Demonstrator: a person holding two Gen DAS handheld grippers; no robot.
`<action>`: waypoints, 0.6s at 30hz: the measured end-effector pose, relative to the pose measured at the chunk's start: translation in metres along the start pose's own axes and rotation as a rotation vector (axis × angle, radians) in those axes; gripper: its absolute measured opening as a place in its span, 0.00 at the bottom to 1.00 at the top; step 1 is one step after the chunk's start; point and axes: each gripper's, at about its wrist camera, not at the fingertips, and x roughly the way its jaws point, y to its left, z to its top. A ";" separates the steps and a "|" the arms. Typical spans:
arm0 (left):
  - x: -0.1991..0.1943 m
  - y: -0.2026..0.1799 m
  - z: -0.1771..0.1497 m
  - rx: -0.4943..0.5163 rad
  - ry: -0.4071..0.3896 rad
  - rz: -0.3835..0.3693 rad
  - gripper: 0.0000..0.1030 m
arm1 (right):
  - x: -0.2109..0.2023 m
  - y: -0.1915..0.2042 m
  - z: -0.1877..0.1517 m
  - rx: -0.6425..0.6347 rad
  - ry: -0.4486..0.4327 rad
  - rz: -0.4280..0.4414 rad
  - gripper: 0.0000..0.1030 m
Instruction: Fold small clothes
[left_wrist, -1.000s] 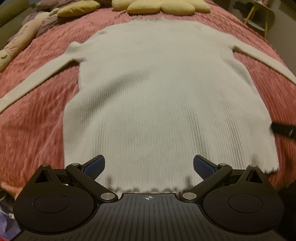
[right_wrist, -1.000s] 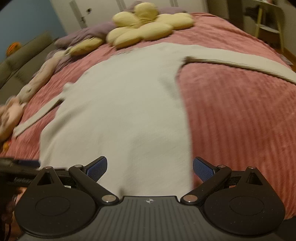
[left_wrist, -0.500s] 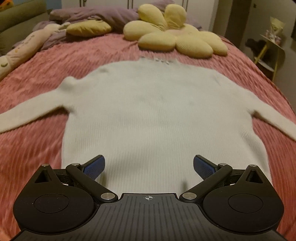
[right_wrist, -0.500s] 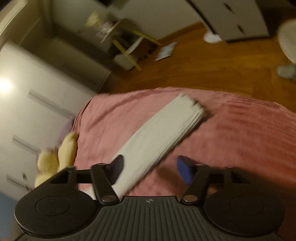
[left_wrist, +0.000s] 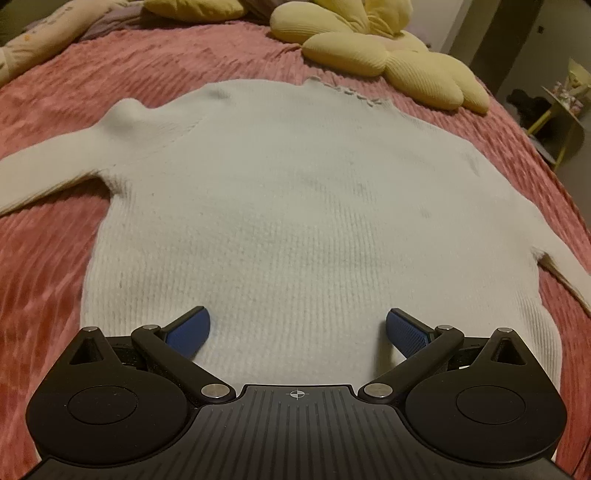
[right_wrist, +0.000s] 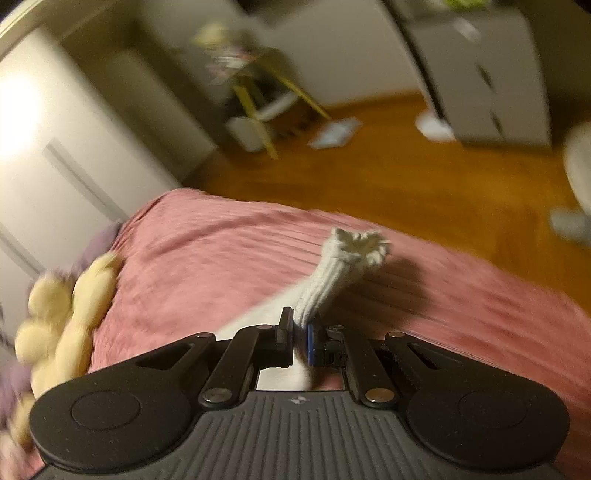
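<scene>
Home bedroom: pink bedspread (left_wrist: 55, 258), flower cushion (left_wrist: 388, 59), wardrobe (right_wrist: 74, 129).

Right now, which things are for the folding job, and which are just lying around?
For the job:
white ribbed knit sweater, spread flat
its sleeve cuff, pinched in the right hand-held gripper
left hand-held gripper, open

Just lying about:
yellow flower-shaped pillow
pink ribbed bedspread
yellow-legged stool
</scene>
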 end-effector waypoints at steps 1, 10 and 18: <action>0.000 0.001 0.000 0.011 0.004 -0.011 1.00 | -0.001 0.015 -0.001 -0.050 -0.013 0.015 0.06; -0.013 0.016 0.014 -0.020 -0.048 -0.087 1.00 | -0.021 0.191 -0.087 -0.556 0.025 0.320 0.06; -0.010 -0.003 0.052 -0.008 -0.050 -0.301 1.00 | -0.019 0.269 -0.211 -0.902 0.229 0.457 0.19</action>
